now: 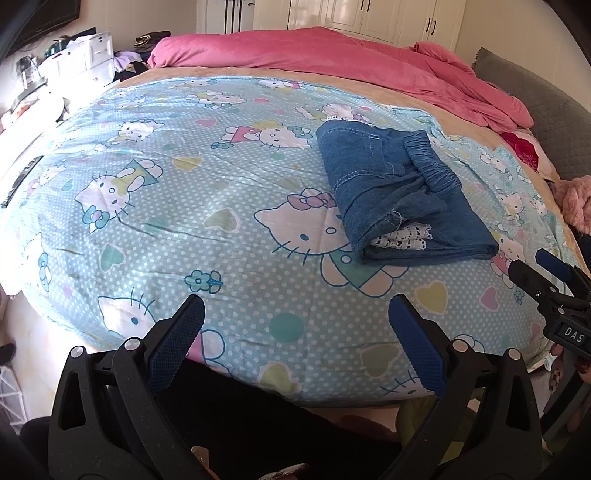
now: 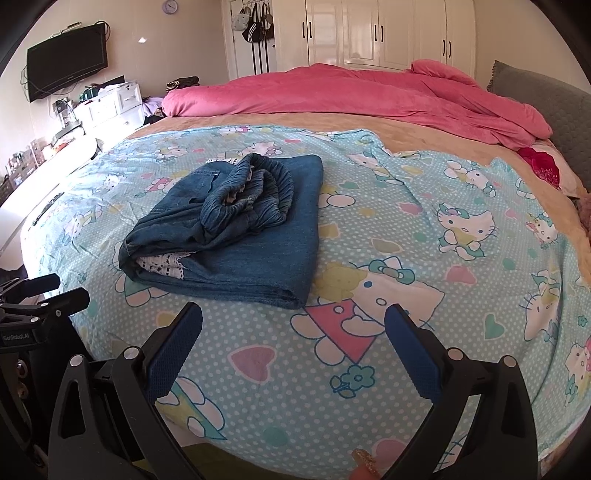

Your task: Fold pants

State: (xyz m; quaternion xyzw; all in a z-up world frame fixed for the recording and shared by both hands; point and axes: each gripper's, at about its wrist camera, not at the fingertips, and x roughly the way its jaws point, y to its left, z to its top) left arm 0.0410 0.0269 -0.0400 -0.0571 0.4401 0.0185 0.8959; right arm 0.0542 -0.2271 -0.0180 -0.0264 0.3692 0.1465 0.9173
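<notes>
Sunlit bedroom, with white wardrobe doors [image 2: 369, 33] at the back and a wall-mounted television [image 2: 66, 70] off to one side. Most of both views is filled by a bed whose blue cartoon-cat sheet [image 1: 184, 221] is spread flat, with a pink duvet [image 2: 351, 92] bunched along the far edge.

On that sheet lie the denim pants [image 2: 236, 236], already folded into a compact, roughly rectangular bundle, the gathered elastic waistband [image 2: 258, 195] uppermost and a strip of white lace trim [image 2: 162, 266] peeking out at the near folded end. The fold looks finished or very close to it, though the waistband sits lumpy on top.

Both claws hover over the near edge of the bed, neither touching cloth. The left claw [image 1: 295, 306] has its 2 blue-padded fingers spread wide with nothing between them; the right claw [image 2: 293, 314] is likewise spread and empty.

From the left claw the bundle lies ahead and to the right, its long axis running away from the camera and slightly leftward. From the right claw it lies ahead and to the left, its near corner just beyond the left finger. The right claw looks the nearer of the 2, so any last smoothing of the waistband would probably fall to it.
</notes>
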